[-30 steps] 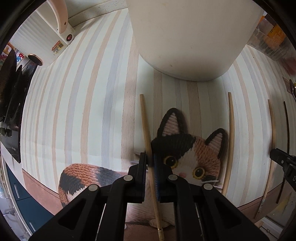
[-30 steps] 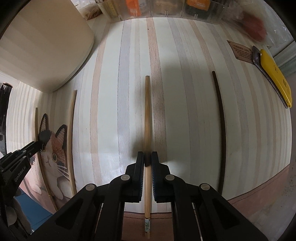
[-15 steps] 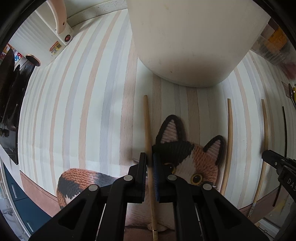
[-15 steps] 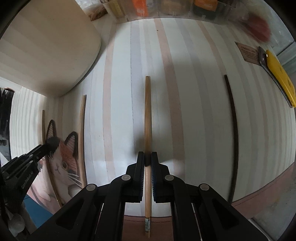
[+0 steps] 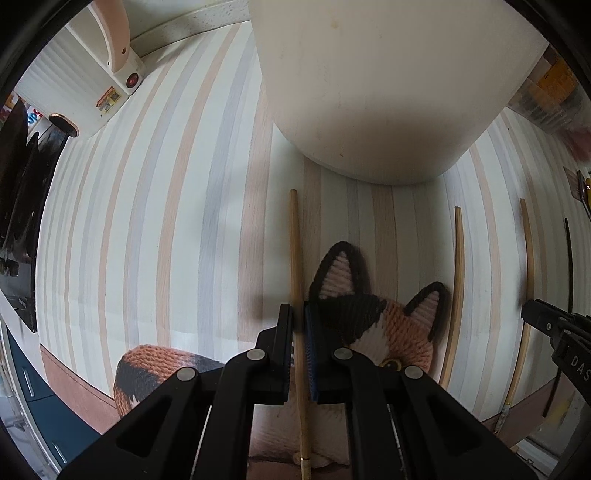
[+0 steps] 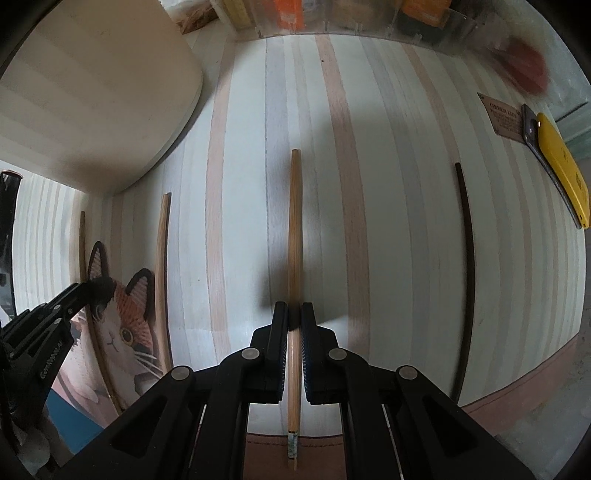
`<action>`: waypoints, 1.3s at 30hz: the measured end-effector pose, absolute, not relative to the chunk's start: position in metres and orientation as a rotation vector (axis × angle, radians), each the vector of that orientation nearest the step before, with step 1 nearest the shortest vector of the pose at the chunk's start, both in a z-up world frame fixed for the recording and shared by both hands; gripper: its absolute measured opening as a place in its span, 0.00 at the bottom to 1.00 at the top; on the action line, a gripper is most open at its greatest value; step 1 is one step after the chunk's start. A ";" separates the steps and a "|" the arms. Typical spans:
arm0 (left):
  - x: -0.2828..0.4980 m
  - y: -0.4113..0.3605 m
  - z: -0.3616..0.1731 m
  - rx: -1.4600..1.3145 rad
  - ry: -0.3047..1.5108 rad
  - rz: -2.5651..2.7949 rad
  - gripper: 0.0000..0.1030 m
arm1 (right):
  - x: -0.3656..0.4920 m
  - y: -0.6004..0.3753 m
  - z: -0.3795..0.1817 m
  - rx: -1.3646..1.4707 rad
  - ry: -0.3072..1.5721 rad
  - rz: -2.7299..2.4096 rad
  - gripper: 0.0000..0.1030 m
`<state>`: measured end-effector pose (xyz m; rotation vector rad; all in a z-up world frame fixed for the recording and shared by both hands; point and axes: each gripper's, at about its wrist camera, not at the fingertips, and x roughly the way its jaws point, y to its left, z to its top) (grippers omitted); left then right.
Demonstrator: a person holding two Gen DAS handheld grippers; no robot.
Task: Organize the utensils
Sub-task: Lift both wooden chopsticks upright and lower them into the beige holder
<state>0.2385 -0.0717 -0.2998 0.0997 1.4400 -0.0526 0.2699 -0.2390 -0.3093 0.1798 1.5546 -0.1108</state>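
My left gripper is shut on a light wooden chopstick, which lies along the left edge of a knitted cat-shaped mat. In the right wrist view my right gripper is shut on another wooden chopstick, over the striped tablecloth. Both grippers point straight down. Loose on the cloth are a pale chopstick beside the mat and a dark chopstick to the right. In the left wrist view the pale chopstick and the right-hand one run side by side, with the right gripper at the edge.
A large cream container stands close behind the mat, also seen as the cream container. A yellow flat object and a small brown card lie at the far right. Clear boxes line the back. The table's brown edge runs near the front.
My right gripper has carried its chopstick leftward, toward the cat mat; the dark chopstick now sits farther right in its view. The left gripper has crept slightly toward the cream container.
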 end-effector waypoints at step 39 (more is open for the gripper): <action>0.216 -0.056 -0.112 0.061 0.959 -0.030 0.04 | 0.257 -0.236 -0.136 0.242 0.973 -0.076 0.06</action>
